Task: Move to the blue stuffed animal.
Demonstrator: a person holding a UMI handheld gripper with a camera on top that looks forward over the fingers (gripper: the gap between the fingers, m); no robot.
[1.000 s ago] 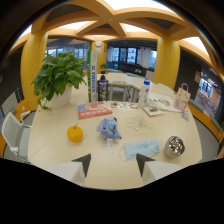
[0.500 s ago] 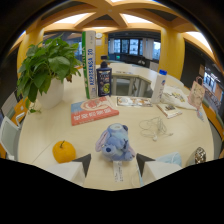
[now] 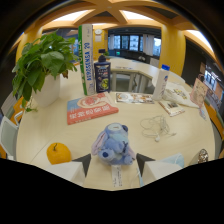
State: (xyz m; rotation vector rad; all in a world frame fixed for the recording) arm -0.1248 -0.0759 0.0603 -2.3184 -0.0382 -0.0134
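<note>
A: Where does the blue stuffed animal (image 3: pixel 114 146) sit?

B: On the round cream table (image 3: pixel 45 127), directly between the two fingertips of the gripper (image 3: pixel 114 165). There is a gap at each side, so the fingers are spread and clasp nothing; the toy rests on the table by itself.

A: Why hold the gripper like that?

B: My guess is that the spread fingers frame the toy, so the approach stays centred on it. The task only asks to reach it, and that looks close to finished.

A: What does the toy look like?

B: Soft and plush, pale blue with a lighter face patch and darker blue ears or limbs hanging out sideways. It seems to sit upright. A small white tag (image 3: pixel 116 176) lies just in front of it, toward the gripper.

A: And around the toy?

B: An orange fruit (image 3: pixel 59 153) lies near it on one side. Beyond the toy lies a red-covered book (image 3: pixel 91 108), flat on the table. A tangle of white cable (image 3: pixel 156 128) lies near the toy on the other side. Well beyond it, a potted plant (image 3: pixel 42 67) stands, and a dark pump bottle (image 3: pixel 102 75) stands next to a tall upright green-and-white box (image 3: pixel 87 59).

A: Any risk?

B: The toy probably tips easily if nudged.
</note>
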